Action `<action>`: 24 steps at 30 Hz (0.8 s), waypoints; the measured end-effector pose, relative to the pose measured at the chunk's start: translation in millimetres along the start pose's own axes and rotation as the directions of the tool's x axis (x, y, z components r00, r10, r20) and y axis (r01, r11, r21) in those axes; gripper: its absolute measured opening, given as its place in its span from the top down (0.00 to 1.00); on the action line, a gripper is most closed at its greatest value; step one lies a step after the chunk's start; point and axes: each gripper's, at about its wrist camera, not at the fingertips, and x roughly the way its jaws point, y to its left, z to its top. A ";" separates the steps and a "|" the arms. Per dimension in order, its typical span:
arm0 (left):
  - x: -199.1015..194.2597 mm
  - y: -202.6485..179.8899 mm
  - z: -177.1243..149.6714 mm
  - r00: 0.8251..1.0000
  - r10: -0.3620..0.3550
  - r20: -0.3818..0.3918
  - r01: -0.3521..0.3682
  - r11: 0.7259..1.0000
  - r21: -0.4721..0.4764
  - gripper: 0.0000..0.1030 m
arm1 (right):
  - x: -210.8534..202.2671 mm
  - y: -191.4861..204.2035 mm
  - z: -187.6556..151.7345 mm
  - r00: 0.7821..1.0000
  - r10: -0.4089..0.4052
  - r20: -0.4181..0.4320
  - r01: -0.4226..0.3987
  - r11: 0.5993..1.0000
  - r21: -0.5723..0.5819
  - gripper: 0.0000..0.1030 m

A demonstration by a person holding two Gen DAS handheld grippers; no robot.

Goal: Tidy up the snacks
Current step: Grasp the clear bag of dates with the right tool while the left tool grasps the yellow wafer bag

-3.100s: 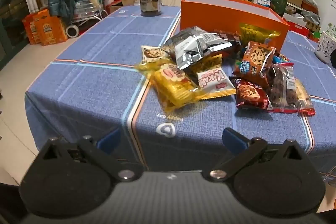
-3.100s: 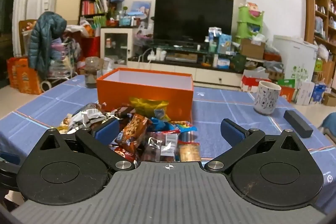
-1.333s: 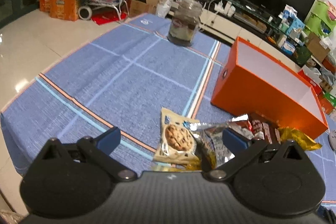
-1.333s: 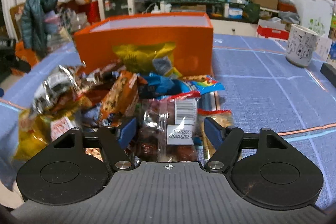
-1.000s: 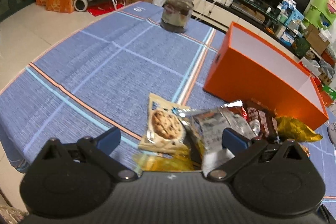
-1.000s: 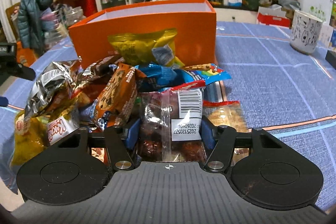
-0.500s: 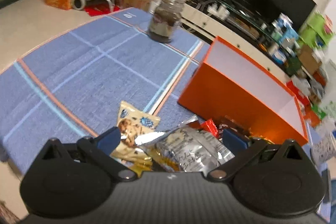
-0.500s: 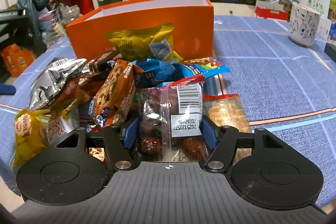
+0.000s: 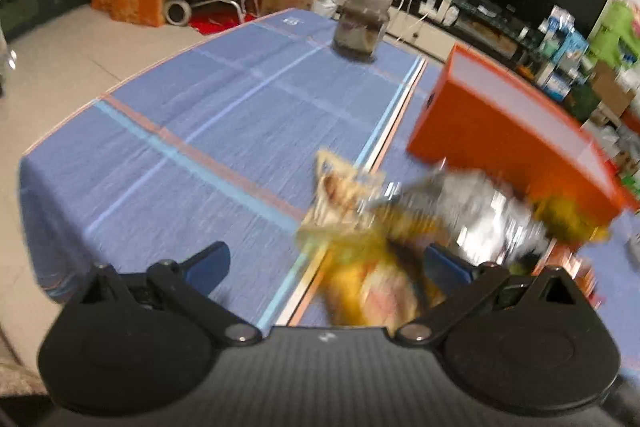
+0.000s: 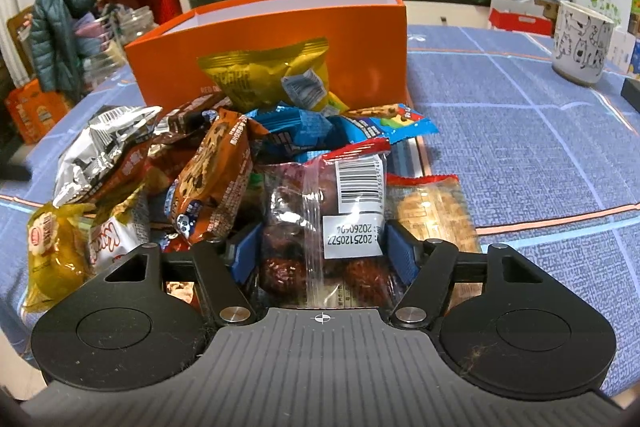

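While the orange box [image 10: 280,23] at frame centre shows no snacks inside, the pile [image 10: 224,147] lies before it; right gripper [image 10: 322,253] pinches a clear date packet [image 10: 320,223], left gripper [image 9: 326,263] gapes empty.
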 end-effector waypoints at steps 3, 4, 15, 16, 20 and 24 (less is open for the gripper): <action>6.2 -2.0 -23.1 0.998 0.028 -0.048 -0.029 1.000 -0.008 0.02 | 1.0 2.2 -0.6 1.000 -0.008 0.000 0.008 1.000 -0.006 0.45; 8.5 -3.9 -26.0 0.998 0.017 -0.061 -0.018 1.000 -0.010 0.02 | 0.9 3.0 -1.1 1.000 -0.010 0.000 0.010 1.000 -0.011 0.45; 16.9 -19.9 -25.7 0.997 -0.060 -0.051 0.061 0.998 0.032 0.43 | -1.2 1.3 -2.7 1.000 -0.014 0.015 0.014 1.000 -0.019 0.54; 17.5 -20.7 -24.2 0.996 -0.068 -0.052 0.070 0.997 0.030 0.48 | -1.4 0.4 -2.1 1.000 -0.012 0.016 0.012 1.000 -0.014 0.55; 19.3 -17.3 -22.8 0.993 -0.103 -0.060 0.103 0.995 0.004 0.51 | -0.4 -1.0 -0.3 1.000 -0.002 0.015 0.003 1.000 -0.012 0.56; 20.1 -19.6 -22.4 0.988 -0.136 -0.074 0.137 0.990 0.012 0.55 | -0.2 3.2 -0.9 1.000 -0.003 0.016 0.003 0.999 -0.046 0.57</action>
